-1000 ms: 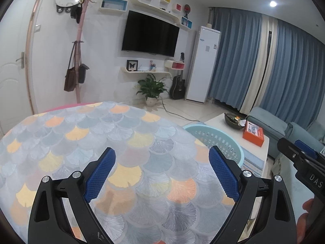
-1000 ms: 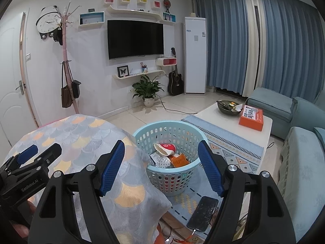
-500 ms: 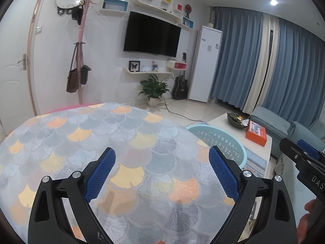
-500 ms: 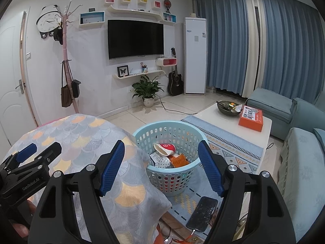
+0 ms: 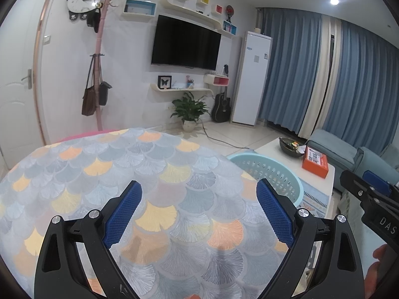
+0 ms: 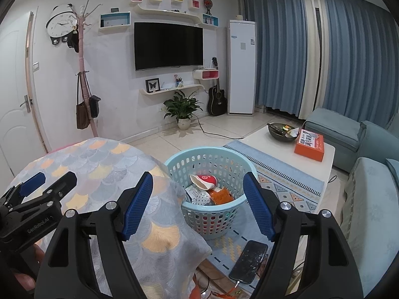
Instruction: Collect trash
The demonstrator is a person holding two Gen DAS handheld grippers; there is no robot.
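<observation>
Fan-patterned cloth in grey, peach and yellow covers the round table, and nothing lies on the part of it either camera shows, so no litter on it waits to be picked up. Over that cloth hangs the left claw, blue pads spread wide with only fabric showing between them; it grips nothing and looks parked, tilted gently downward as if ready for a next reach.

Just right of the table edge stands the pale blue laundry-style basket, set on the floor against the draped cloth, probably so that rubbish can be dropped straight off the table into it. Inside it the collected trash is visible: a red-and-white paper cup on its side, an orange wrapper and some white packaging beneath. The right claw frames the basket from above, jaws wide apart and empty, a pose that fits a release already made rather than a pickup.

Further right, a phone on its cable lies on the patterned rug, and a white coffee table carries a dark bowl and an orange tissue box. Judging by the empty table, collection seems nearly or fully finished.
</observation>
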